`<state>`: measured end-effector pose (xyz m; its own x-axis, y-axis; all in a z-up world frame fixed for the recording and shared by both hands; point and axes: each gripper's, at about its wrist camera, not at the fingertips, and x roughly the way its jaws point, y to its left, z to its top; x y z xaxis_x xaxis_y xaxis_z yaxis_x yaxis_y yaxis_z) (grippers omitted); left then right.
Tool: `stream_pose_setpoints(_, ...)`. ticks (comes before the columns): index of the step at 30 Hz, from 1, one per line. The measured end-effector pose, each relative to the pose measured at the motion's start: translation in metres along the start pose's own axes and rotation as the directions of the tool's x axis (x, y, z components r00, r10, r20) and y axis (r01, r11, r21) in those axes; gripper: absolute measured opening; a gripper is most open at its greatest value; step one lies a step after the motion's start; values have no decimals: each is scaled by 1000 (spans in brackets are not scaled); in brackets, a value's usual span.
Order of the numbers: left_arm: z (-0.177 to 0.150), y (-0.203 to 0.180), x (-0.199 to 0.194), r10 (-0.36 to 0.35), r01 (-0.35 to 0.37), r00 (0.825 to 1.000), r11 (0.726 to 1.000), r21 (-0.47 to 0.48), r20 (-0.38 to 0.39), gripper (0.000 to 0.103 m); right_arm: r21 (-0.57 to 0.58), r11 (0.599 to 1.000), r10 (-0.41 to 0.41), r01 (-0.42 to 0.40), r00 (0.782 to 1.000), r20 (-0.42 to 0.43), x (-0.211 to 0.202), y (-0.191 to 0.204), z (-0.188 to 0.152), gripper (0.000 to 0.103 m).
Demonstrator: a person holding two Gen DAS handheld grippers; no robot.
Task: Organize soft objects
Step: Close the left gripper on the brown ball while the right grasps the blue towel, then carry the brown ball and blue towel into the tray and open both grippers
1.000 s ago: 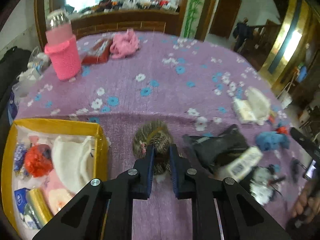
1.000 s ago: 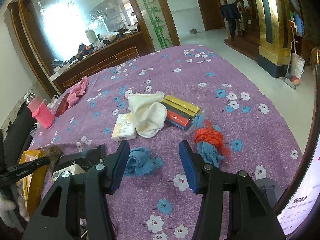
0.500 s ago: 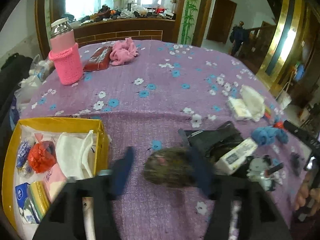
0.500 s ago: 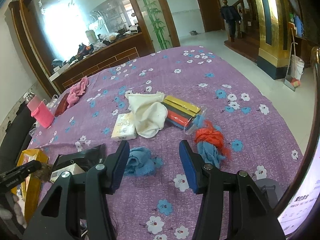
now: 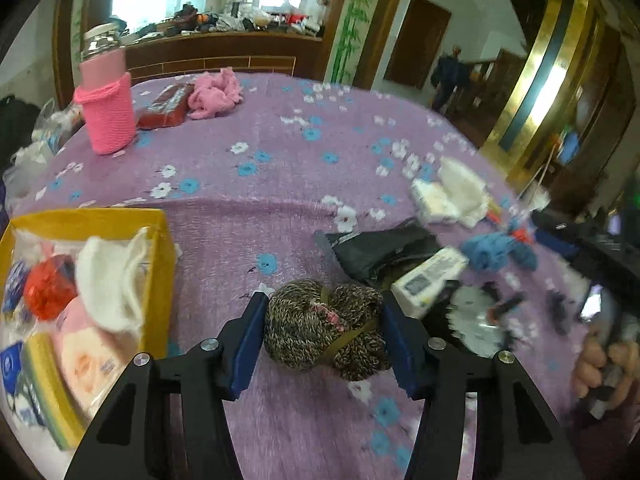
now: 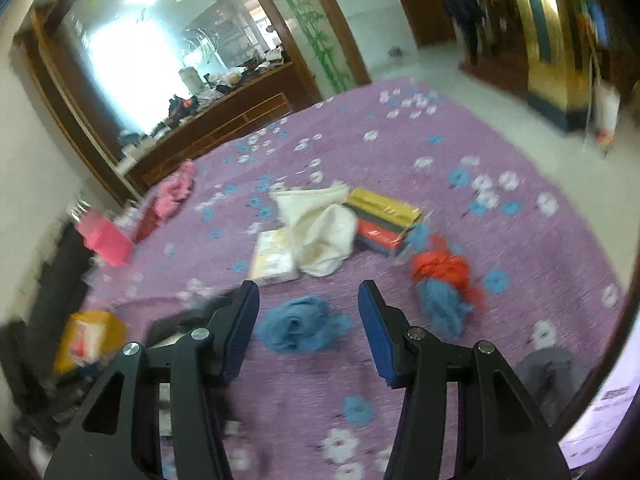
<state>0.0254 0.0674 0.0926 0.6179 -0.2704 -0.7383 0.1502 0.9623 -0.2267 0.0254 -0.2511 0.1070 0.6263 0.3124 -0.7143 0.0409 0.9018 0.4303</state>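
Observation:
My left gripper is open with its jaws spread wide on either side of a brown speckled knitted bundle, which lies on the purple flowered cloth. A yellow box at the left holds a white cloth, a red ball and packets. My right gripper is open and empty, with a blue knitted cloth lying between and just beyond its fingertips. A red and blue bundle lies to its right.
A white cloth, a tissue pack and a pack of coloured sponges lie beyond the right gripper. A pink-sleeved bottle, a red packet and a pink cloth stand far left. A black bag lies right of the bundle.
My left gripper was shut on the speckled bundle; it has opened wide and the bundle now lies on the cloth between the jaws. The right gripper has moved slightly, staying open.

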Motion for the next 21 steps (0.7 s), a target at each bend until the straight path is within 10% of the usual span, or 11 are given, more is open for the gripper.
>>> stream_pose_setpoints(11,-36,51,-94,-87,99,989,991,-92,119,54,-69,988,-151,139,968,-201,52,18,-7,50)
stream_pose_setpoints(21,-85,139,-166,92,-40,981,957,-287,171,54,-142,978,-181,152,958,-221,48,31,-7,29)
